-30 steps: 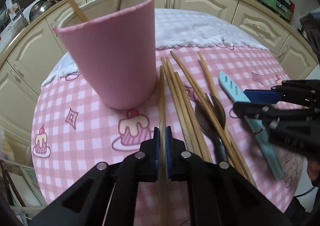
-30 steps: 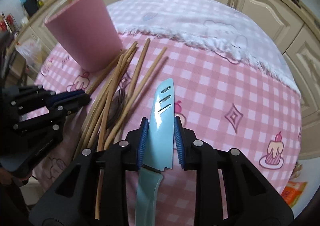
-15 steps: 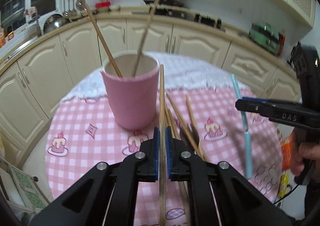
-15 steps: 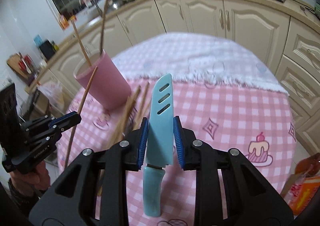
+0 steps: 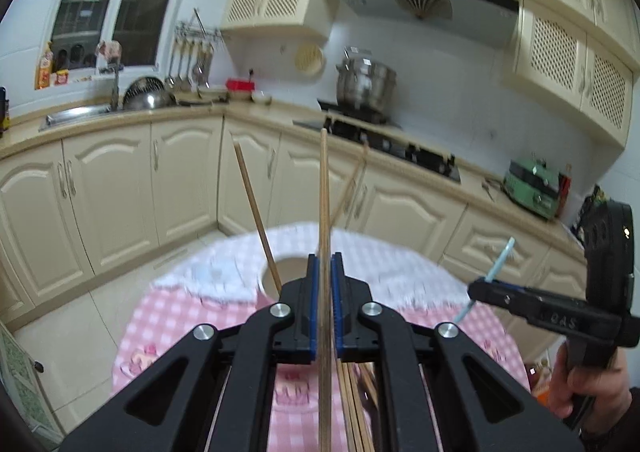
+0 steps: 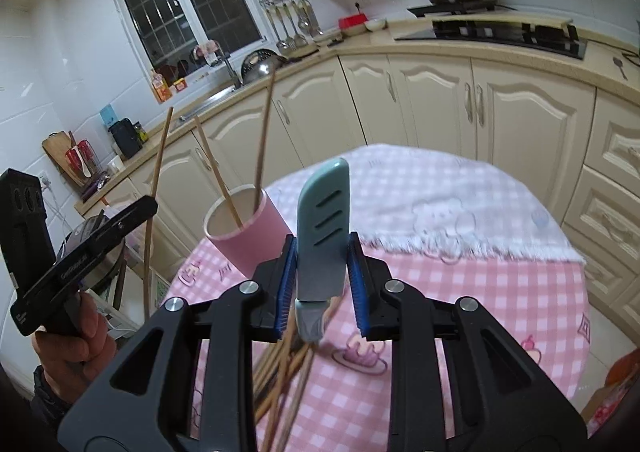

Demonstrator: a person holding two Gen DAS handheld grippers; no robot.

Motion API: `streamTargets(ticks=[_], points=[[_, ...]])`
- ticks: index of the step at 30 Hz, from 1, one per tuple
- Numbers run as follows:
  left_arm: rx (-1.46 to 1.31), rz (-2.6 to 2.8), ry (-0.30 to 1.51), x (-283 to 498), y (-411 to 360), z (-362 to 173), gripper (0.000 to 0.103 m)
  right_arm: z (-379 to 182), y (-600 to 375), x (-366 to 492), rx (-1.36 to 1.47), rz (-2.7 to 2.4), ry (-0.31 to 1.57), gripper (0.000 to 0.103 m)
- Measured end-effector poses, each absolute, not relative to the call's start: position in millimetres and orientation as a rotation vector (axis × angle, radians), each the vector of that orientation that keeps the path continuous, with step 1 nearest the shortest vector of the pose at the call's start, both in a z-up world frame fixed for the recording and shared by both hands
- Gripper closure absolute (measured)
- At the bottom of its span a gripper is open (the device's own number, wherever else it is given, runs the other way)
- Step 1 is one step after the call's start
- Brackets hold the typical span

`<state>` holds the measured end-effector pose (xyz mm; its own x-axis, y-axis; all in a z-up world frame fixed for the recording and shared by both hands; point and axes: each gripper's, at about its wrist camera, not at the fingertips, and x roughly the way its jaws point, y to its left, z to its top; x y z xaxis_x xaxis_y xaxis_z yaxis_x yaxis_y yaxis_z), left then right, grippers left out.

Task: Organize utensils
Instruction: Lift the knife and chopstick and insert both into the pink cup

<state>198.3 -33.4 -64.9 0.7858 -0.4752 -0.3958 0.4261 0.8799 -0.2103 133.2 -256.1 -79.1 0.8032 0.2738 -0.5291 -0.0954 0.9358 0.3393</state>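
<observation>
Above the round table with its pink checked tablecloth (image 6: 500,292), the left gripper (image 5: 324,316) has its jaws clamped on a single wooden chopstick (image 5: 324,187) standing upright; the right gripper (image 6: 320,288) pinches the blade of a teal knife (image 6: 324,219), tip up, handle hanging below; the pink cup (image 6: 256,240) stands on the cloth holding two chopsticks (image 6: 262,131); more loose chopsticks (image 6: 280,384) lie on the table beneath the right gripper.
</observation>
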Motion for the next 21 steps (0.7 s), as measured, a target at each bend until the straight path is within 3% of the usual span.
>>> streamTargets(ticks=[12, 21], points=[[-0.194, -0.438, 0.182, 232.8, -35.7, 6.0, 0.097, 5.3, -234.4, 163.2, 0.214, 0.305, 0.451, 0.078], [-0.213, -0.402, 0.137, 268.7, -54.6, -2.3, 0.097, 12.9, -206.8, 205.4, 0.172, 0.364, 0.469, 0.078]])
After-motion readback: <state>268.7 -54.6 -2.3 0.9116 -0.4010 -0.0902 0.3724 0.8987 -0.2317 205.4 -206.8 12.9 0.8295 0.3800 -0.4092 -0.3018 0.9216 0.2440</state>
